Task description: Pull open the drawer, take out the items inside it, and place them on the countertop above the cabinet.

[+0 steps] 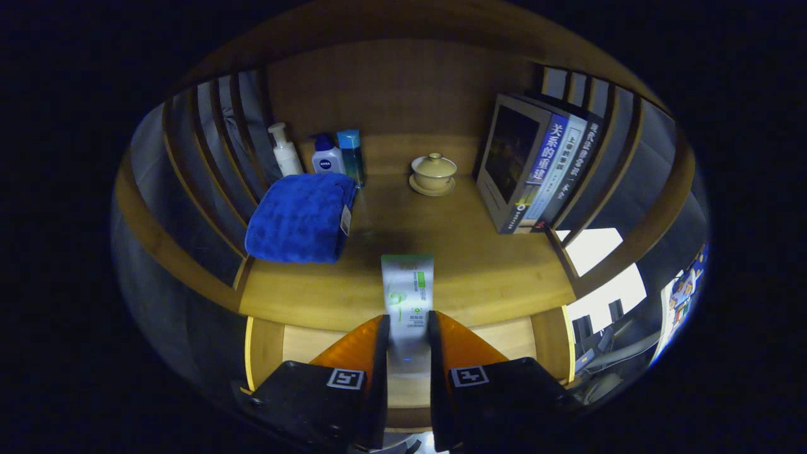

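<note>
My gripper is shut on a white and green tube, both fingers pressing its lower part. The tube sticks forward over the front edge of the wooden countertop. Below the fingers lies the pulled-open drawer, its pale wooden bottom showing on both sides of them. Whether the tube touches the countertop I cannot tell.
On the countertop: a folded blue towel at the left, a white pump bottle, a blue-capped white bottle and a teal bottle behind it, a lidded cup on a saucer at the back, leaning books at the right. Slatted side walls flank the shelf.
</note>
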Available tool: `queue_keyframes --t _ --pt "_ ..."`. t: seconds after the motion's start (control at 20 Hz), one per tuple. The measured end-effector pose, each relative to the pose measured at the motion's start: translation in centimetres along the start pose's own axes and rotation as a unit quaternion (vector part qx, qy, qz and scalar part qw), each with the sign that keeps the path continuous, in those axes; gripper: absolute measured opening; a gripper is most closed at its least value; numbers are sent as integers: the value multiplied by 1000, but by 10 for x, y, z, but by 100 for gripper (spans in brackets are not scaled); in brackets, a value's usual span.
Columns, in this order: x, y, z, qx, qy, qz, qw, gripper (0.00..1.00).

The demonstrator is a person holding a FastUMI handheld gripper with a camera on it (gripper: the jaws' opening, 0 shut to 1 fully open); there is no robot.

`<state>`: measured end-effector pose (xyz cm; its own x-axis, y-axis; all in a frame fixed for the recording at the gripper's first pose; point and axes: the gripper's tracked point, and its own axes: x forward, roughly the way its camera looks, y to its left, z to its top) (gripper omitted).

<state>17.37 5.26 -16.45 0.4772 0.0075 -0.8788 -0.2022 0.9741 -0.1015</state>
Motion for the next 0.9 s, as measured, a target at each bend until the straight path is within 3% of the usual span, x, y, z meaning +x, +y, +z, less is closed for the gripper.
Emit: queue_keyframes --t 0.6,0.75,0.85,0.9 --pt "75 3 32 13 -17 8 1000 36" --pt "76 1 32 7 -25 1 1000 46" --pt "70 2 28 4 -30 4 1000 46" --pt "65 1 28 6 -33 7 999 54"
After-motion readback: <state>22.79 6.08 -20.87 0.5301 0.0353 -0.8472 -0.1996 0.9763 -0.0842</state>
